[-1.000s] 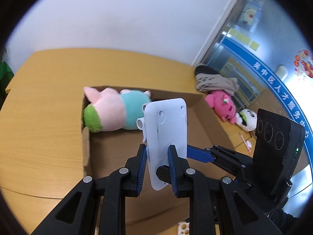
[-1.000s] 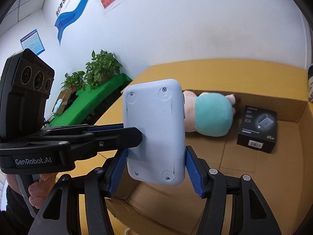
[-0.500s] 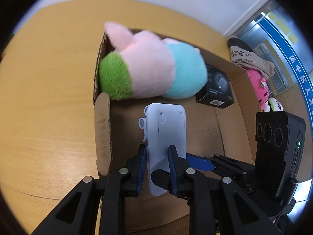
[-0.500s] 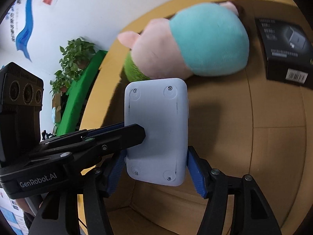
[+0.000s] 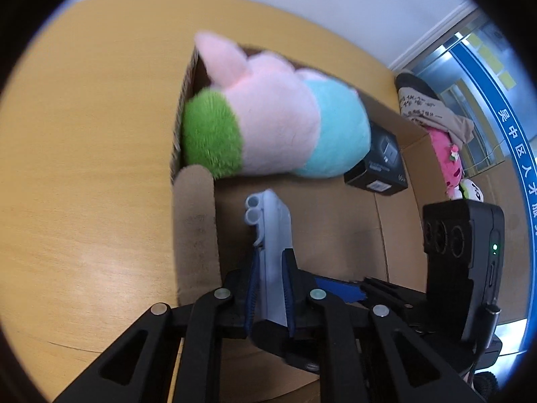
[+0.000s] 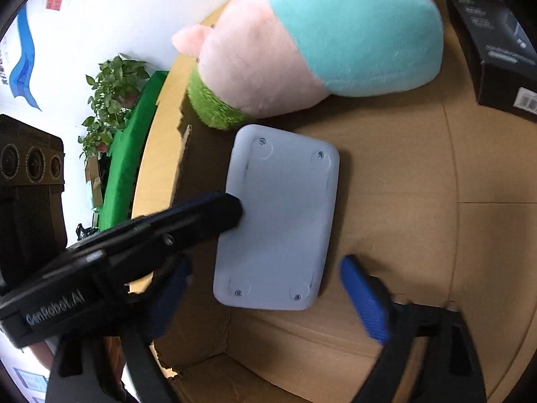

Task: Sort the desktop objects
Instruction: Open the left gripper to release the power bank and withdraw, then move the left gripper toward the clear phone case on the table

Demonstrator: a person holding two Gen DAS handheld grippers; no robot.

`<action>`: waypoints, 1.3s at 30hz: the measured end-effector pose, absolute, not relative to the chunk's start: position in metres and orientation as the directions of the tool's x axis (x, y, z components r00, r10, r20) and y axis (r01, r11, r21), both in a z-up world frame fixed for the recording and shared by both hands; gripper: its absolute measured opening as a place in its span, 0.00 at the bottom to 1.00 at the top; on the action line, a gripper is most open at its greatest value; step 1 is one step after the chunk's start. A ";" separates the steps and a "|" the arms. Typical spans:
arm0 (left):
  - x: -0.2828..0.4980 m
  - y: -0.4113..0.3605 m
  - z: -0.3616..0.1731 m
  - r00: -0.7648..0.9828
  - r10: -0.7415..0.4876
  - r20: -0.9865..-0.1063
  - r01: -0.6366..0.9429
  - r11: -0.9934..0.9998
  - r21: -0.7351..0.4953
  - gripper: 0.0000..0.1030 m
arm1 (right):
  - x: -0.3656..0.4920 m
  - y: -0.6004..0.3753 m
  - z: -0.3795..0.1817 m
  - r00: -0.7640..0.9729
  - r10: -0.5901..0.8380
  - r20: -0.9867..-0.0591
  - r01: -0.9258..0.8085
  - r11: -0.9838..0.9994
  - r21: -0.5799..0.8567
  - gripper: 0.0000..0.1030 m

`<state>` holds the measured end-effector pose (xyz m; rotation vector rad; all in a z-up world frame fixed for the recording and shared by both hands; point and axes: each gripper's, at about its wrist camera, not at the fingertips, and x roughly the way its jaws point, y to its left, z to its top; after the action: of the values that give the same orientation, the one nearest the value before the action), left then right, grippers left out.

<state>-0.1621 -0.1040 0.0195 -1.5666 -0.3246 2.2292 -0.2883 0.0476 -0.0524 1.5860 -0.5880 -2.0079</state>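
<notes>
Inside the cardboard box (image 5: 194, 235), the plush toy (image 5: 275, 127) lies against the far wall, the black carton (image 5: 379, 164) to its right, the white case (image 6: 278, 221) in front.

Black box (image 6: 496, 50) cut by right-wrist frame edge; plush (image 5: 268, 124) hides box corner.

- We record the plush toy (image 5: 275, 127) as banded: green end, pale pink middle, turquoise end.
- The flat case (image 6: 278, 221) is plain pale grey-white.
- The cardboard box (image 5: 196, 235) is brown.
- The small box (image 5: 382, 164) inside is black, with a white barcode label.
- Both the left gripper (image 5: 270, 288) and the right gripper (image 6: 268, 299) are black with blue ribbed pads.
- The tabletop (image 5: 84, 168) is yellow-tan wood grain.
- We note green leaves on the potted plant (image 6: 110, 97).
</notes>
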 end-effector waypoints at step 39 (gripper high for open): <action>0.107 0.001 0.105 -0.816 0.251 -0.521 -0.226 -0.968 -0.112 0.56 | -0.020 0.184 0.072 -0.808 -0.221 -0.547 0.259 -0.966 0.006 0.99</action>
<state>0.1073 0.0009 0.1054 -0.8050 -0.0658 2.7753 -0.0205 0.1838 0.0721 0.8242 0.0998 -2.7665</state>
